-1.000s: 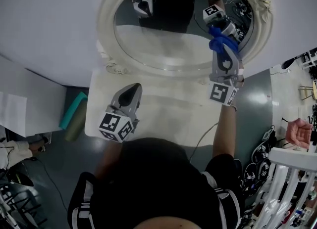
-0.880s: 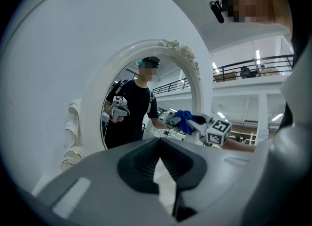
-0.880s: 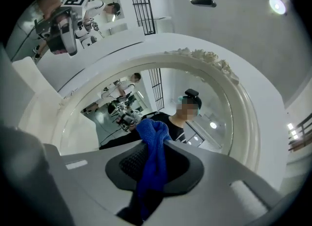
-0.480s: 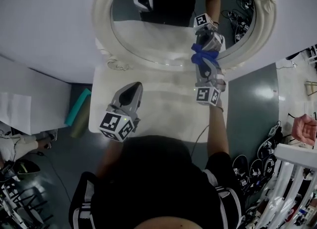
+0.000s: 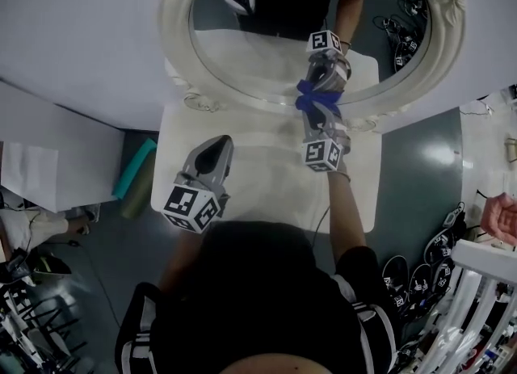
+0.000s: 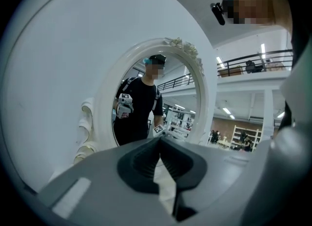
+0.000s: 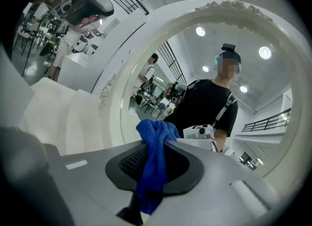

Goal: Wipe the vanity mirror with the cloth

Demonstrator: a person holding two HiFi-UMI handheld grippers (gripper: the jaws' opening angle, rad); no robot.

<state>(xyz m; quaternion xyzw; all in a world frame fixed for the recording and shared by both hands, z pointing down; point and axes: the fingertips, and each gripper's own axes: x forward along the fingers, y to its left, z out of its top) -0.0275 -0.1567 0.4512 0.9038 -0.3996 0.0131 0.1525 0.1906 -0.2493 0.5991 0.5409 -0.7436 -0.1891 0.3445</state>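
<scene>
Two grippers at the mirror [image 5: 266, 61].
Right gripper [image 5: 319, 106] pinches cloth [image 7: 155, 156], upper centre; left gripper [image 5: 216, 144], lower left, clenched empty.

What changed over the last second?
The right gripper, fingers shut on the cloth, slid left along the lower part of the mirror, from near its right rim to about the middle. Unchanged: the cloth is still clamped, and the left gripper is still shut and empty above the table.

The cloth [image 5: 315, 99] meets the mirror [image 5: 242, 49] standing on the table [image 5: 266, 178].
</scene>
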